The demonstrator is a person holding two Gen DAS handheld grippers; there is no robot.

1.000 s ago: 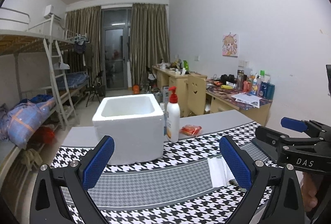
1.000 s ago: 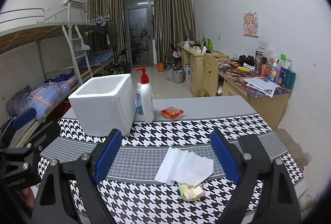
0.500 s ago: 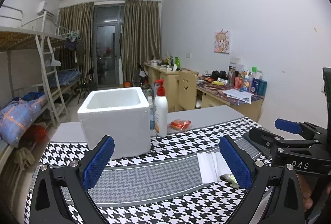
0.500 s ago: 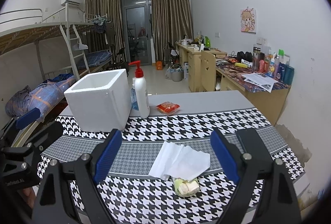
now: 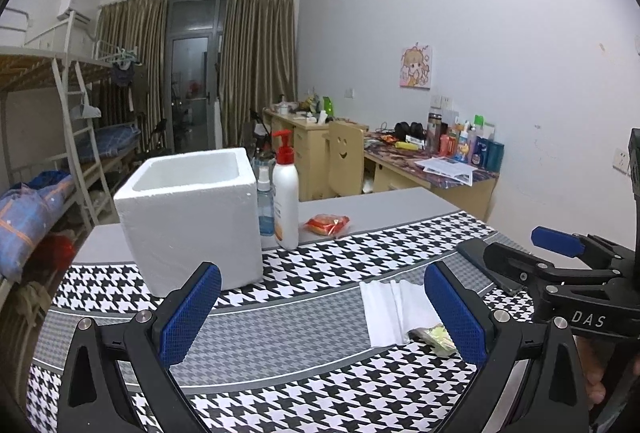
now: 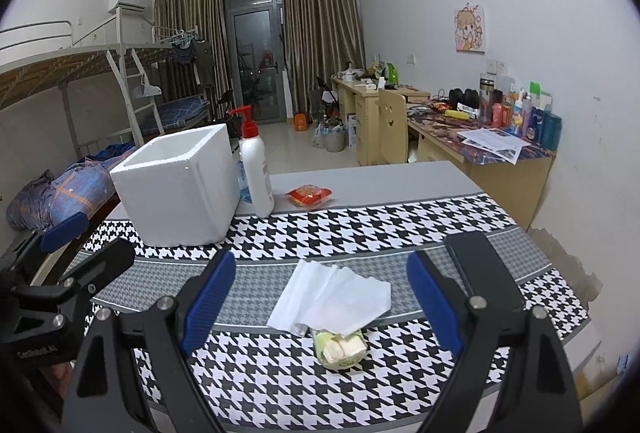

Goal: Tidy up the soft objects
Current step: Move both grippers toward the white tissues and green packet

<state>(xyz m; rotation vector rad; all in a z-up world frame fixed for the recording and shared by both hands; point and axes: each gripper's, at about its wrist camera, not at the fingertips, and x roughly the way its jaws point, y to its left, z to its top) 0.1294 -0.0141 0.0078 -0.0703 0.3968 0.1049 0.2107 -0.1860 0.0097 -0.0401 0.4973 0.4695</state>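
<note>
A crumpled white tissue [image 6: 332,297] lies on the houndstooth tablecloth [image 6: 380,225], partly over a small pale green wrapped packet [image 6: 340,347]. My right gripper [image 6: 320,297] hovers open just short of them, nothing between its blue pads. A red snack packet [image 6: 309,195] lies further back by the white foam box [image 6: 176,185]. In the left wrist view my left gripper [image 5: 322,313] is open and empty; the tissue [image 5: 394,307] and packet [image 5: 434,337] sit by its right finger, the foam box [image 5: 192,213] behind its left finger.
A white pump bottle [image 6: 256,169] with a red top and a small blue bottle [image 5: 265,207] stand beside the box. A black phone [image 6: 480,273] lies at the table's right. Beyond are a bunk bed [image 6: 80,81], desks [image 6: 480,153] and a chair.
Both grippers have sunk and come closer to the table; the tissue and packet look nearer and larger. Both stay open. Nothing on the table has moved.
</note>
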